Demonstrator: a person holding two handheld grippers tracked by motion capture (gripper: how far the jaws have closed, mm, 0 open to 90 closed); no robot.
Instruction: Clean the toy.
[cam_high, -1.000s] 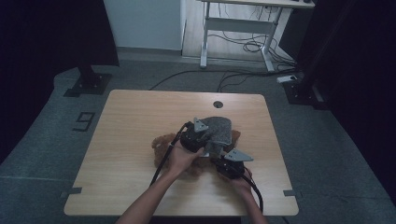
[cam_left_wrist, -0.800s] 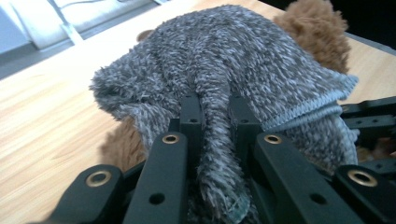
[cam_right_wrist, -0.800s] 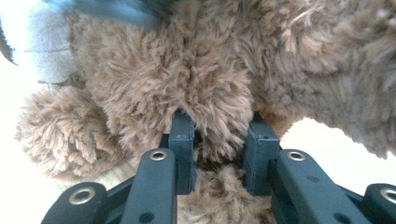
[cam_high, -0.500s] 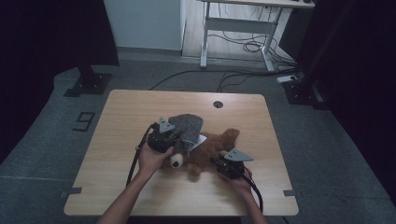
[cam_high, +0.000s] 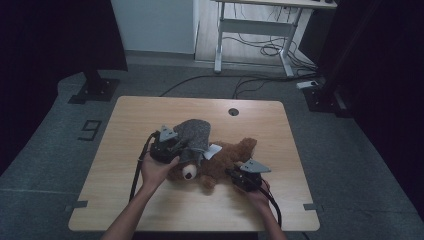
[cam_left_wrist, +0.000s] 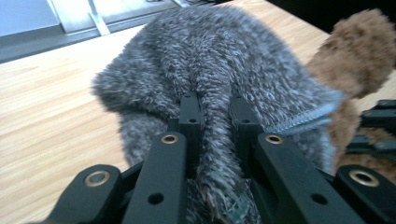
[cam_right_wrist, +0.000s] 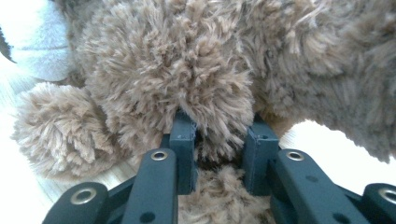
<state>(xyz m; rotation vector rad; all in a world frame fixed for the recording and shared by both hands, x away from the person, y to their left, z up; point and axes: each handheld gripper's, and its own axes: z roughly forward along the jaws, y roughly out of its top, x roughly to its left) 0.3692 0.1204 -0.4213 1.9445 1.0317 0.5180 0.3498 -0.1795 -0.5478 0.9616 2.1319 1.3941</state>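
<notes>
Left hand-held gripper (cam_high: 176, 146) sits at desk (cam_high: 150, 112) centre-left, jaws clamped on a fold of the grey fuzzy garment (cam_high: 194, 136); in the left gripper view the pinched ridge of grey garment (cam_left_wrist: 212, 135) runs straight between the two black jaws, stitched hem edge off to the right. Garment is draped over the head end of the brown teddy bear (cam_high: 227, 159), white tag sticking out beside it. Bear lies flat on its side mid-desk, one eye showing below the grey fabric, limbs toward the right. Right hand-held gripper (cam_high: 245, 177) is at the bear's near-right side, jaws closed on a tuft or limb of the bear (cam_right_wrist: 205, 93); the right gripper view has brown pile bulging between and over the pads, so it's a soft, deep pinch. Handling, my read: both items light, fully compliant, not fragile, not slippery, and the pile gives plenty of friction. Fabric will stretch and bunch rather than slide, so grip near the hem for control, not mid-panel. Bear will flop and drag unless it's pinned; a limb or body fold is the best hold. Can't tell whether the garment is actually around the head or just resting on it.
</notes>
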